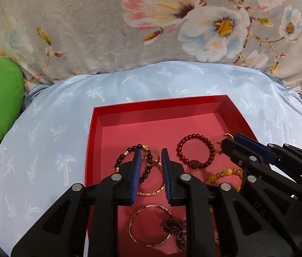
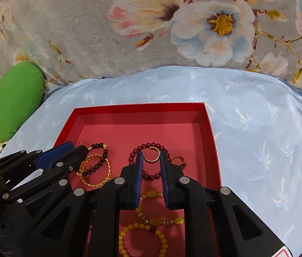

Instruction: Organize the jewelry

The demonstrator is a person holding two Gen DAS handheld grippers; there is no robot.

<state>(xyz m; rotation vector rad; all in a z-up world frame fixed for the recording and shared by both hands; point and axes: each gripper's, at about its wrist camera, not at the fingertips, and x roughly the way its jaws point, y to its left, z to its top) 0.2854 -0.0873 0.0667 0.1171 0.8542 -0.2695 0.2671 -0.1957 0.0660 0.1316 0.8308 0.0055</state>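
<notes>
A shallow red cardboard tray (image 1: 95, 128) is seen resting on a pale blue palm-print cushion (image 1: 50, 128). The left claw (image 1: 151, 156) is held parted over a dark wooden bead bracelet with gold charms (image 1: 122, 157) and a textured gold bangle (image 1: 153, 191). At 3 o'clock of it, a round dark red bead bracelet (image 1: 195, 152) lies apart. The right claw (image 1: 230, 142) is seen at the tray's right edge, its state unclear. A thin gold bangle (image 1: 138, 235) touches a garnet bead cluster (image 1: 176, 229) at 6 o'clock.

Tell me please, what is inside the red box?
The red box holds bracelets: dark red beads, dark beads with gold, a gold bangle, yellow beads, plus a small ring. The left gripper and right gripper cover its near part.
</notes>
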